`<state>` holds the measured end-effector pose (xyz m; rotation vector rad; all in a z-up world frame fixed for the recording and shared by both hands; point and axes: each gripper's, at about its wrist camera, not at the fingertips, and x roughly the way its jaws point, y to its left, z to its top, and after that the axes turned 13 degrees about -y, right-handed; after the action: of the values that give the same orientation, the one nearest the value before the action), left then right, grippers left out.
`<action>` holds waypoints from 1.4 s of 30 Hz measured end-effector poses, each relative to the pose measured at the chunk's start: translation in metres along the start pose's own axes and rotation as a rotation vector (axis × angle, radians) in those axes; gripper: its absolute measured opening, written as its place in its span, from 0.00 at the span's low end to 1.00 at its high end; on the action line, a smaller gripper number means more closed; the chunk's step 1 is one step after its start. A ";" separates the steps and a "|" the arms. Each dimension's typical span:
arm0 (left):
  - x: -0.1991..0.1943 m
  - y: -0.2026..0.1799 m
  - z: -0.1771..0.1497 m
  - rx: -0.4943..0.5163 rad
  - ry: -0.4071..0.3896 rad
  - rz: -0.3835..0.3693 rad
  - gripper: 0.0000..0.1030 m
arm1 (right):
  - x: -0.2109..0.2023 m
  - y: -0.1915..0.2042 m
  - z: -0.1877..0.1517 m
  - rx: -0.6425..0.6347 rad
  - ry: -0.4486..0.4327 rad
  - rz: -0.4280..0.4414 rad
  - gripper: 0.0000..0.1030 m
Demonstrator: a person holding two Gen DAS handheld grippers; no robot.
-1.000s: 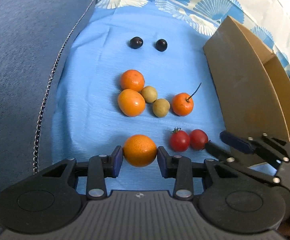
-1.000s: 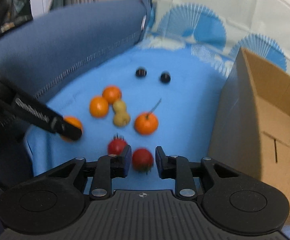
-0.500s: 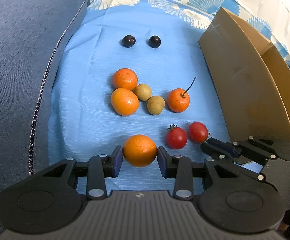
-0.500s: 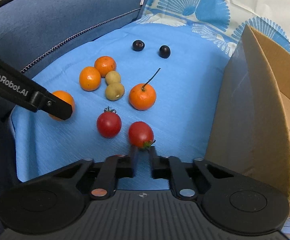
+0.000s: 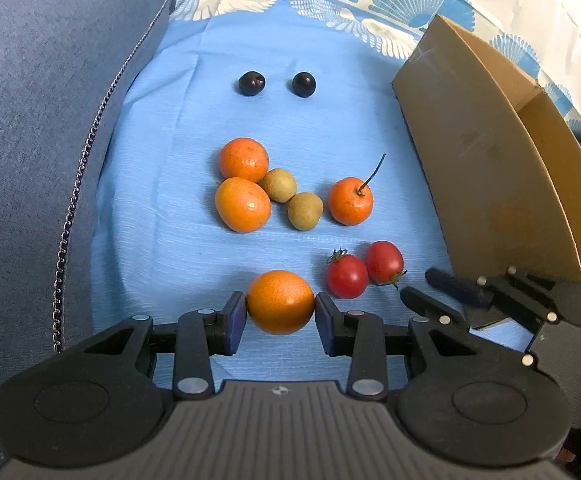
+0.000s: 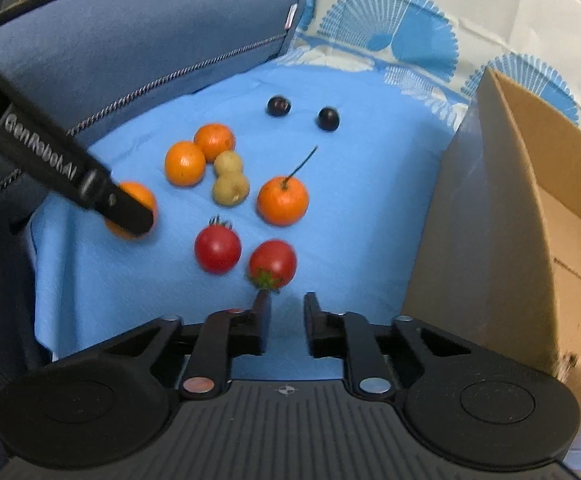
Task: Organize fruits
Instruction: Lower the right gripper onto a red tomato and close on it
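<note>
The left tool (image 5: 280,312) is clamped on 1 orange (image 5: 280,302), both pads pressing its sides just above the blue cloth (image 5: 178,248). The right tool (image 6: 286,312) has nothing between its fingers; its jaws are opening, with a small gap, and a red tomato (image 6: 272,264) lies just ahead at 12 o'clock. A second tomato (image 6: 217,249) sits beside it at 9 o'clock. Further up the cloth lie 3 more oranges, one stemmed (image 6: 283,200), 2 tan fruits (image 6: 230,189) and 2 dark fruits (image 6: 278,106). A cardboard box (image 6: 502,216) stands at 3 o'clock
</note>
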<state>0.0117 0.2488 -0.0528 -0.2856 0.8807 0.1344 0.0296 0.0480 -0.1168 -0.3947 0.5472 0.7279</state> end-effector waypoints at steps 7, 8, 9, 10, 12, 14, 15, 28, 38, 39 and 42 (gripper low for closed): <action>-0.001 0.003 0.000 -0.014 0.006 0.001 0.41 | 0.012 -0.001 0.011 0.044 -0.035 0.000 0.37; -0.001 0.002 -0.001 -0.013 0.007 0.002 0.41 | 0.015 -0.001 0.011 0.051 -0.031 -0.001 0.37; -0.001 0.002 -0.001 -0.009 0.009 0.006 0.41 | 0.018 -0.002 0.012 0.054 -0.026 -0.004 0.37; -0.001 0.001 -0.001 -0.006 0.010 0.009 0.41 | 0.021 -0.002 0.012 0.059 -0.022 -0.005 0.37; 0.001 -0.001 -0.001 0.001 0.017 0.013 0.41 | 0.024 -0.004 0.013 0.076 -0.023 0.001 0.37; 0.003 -0.002 -0.001 0.005 0.025 0.014 0.41 | 0.025 -0.005 0.012 0.083 -0.022 0.006 0.34; 0.004 -0.003 -0.001 0.007 0.032 0.013 0.41 | 0.025 -0.006 0.012 0.090 -0.020 0.017 0.30; 0.024 -0.009 0.001 0.033 0.097 0.013 0.41 | -0.006 -0.002 0.013 0.047 -0.009 0.018 0.25; 0.034 -0.012 0.000 0.045 0.120 0.014 0.41 | -0.002 -0.005 -0.002 0.078 0.051 0.051 0.27; 0.033 -0.012 0.000 0.044 0.118 0.013 0.41 | -0.002 -0.006 -0.002 0.082 0.050 0.053 0.27; 0.032 -0.010 0.000 0.035 0.113 0.009 0.41 | -0.003 -0.005 -0.001 0.078 0.040 0.049 0.27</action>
<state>0.0341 0.2388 -0.0760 -0.2585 0.9958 0.1122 0.0315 0.0425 -0.1147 -0.3247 0.6227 0.7443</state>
